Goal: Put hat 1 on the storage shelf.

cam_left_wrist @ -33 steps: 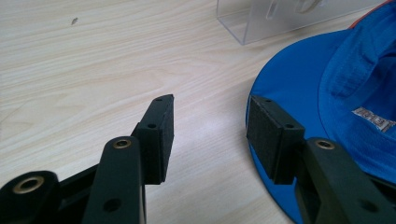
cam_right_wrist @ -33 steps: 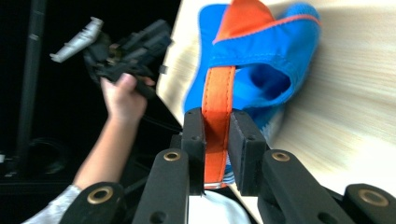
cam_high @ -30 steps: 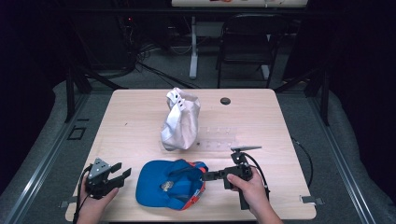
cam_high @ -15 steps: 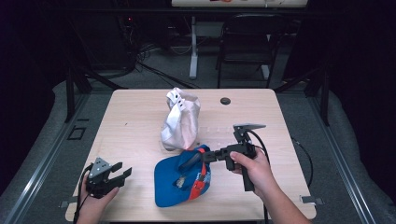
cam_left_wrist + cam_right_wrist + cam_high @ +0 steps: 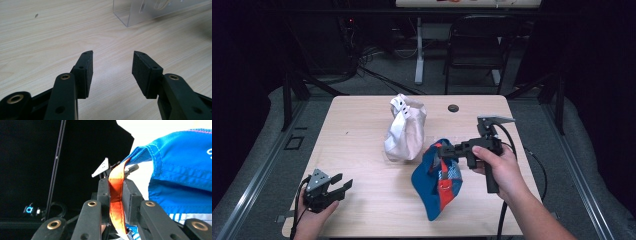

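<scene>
A blue cap (image 5: 432,185) with an orange strap (image 5: 116,195) hangs tilted over the table's front right. Its lower edge is close to the wood. My right gripper (image 5: 443,150) is shut on that strap, pointing left, and the blue fabric (image 5: 185,170) spreads to the right of its jaws (image 5: 116,182). My left gripper (image 5: 343,186) rests at the front left corner of the table. It stands open (image 5: 112,67) with bare wood between its pads.
A crumpled white bag (image 5: 406,131) stands mid-table, just left of the cap. A small black disc (image 5: 453,108) lies near the far edge. A clear plastic stand (image 5: 150,12) sits ahead of the left gripper. The wooden table (image 5: 357,145) has bare wood at left.
My right gripper has risen and drawn back to the right with the cap, which came off the table and now hangs by its strap. The left gripper has not moved.
</scene>
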`<state>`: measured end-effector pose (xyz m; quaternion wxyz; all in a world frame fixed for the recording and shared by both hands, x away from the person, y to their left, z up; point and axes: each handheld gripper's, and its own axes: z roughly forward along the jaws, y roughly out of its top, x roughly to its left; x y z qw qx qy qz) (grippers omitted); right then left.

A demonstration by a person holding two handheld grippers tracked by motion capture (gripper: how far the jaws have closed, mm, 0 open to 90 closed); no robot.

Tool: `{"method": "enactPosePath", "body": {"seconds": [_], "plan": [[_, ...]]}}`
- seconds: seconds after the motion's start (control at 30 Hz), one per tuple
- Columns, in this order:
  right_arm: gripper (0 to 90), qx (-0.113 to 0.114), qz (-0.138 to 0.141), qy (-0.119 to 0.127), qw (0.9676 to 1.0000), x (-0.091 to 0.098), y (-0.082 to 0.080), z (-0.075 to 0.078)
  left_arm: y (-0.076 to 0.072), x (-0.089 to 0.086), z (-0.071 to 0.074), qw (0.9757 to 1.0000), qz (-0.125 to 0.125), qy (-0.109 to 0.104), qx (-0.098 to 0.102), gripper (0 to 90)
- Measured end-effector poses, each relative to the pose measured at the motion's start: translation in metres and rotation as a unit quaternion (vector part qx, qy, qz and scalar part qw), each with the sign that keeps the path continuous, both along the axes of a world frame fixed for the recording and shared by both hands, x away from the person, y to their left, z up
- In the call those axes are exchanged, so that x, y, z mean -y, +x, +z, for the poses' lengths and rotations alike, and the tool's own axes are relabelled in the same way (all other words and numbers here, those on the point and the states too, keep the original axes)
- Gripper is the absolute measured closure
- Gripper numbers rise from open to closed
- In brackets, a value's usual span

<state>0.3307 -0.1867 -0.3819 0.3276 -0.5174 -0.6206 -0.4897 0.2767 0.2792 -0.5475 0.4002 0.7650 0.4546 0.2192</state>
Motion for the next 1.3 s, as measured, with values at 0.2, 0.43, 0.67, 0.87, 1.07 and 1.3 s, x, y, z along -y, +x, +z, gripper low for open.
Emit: {"method": "enactPosePath", "body": {"seconds": [0.2,0.43,0.67,0.87,1.07,1.3], "plan": [[77.9,0.004,-0.052,-0.006,0.9986,0.038,0.000,0.022,0.000,0.001,0.000,1.0000,0.000,0.001,-0.004,51.8],[77.9,0.003,-0.093,-0.006,0.9956,0.059,0.008,0.035,0.000,0.002,-0.001,1.0000,0.000,0.003,-0.001,51.8],[77.9,0.011,-0.134,-0.004,0.9909,0.076,0.027,0.056,0.000,0.001,-0.001,1.0000,-0.001,0.006,-0.007,51.8],[77.8,0.017,-0.161,-0.016,0.9867,0.078,0.042,0.069,0.001,0.000,-0.001,1.0000,-0.001,0.005,-0.007,51.8],[77.8,0.017,-0.176,-0.019,0.9840,0.074,0.057,0.077,0.001,0.000,-0.002,1.0000,-0.001,0.002,-0.003,51.7],[77.8,0.017,-0.182,-0.025,0.9829,0.067,0.071,0.080,0.001,-0.001,-0.002,1.0000,0.000,0.003,-0.008,51.8]]}}
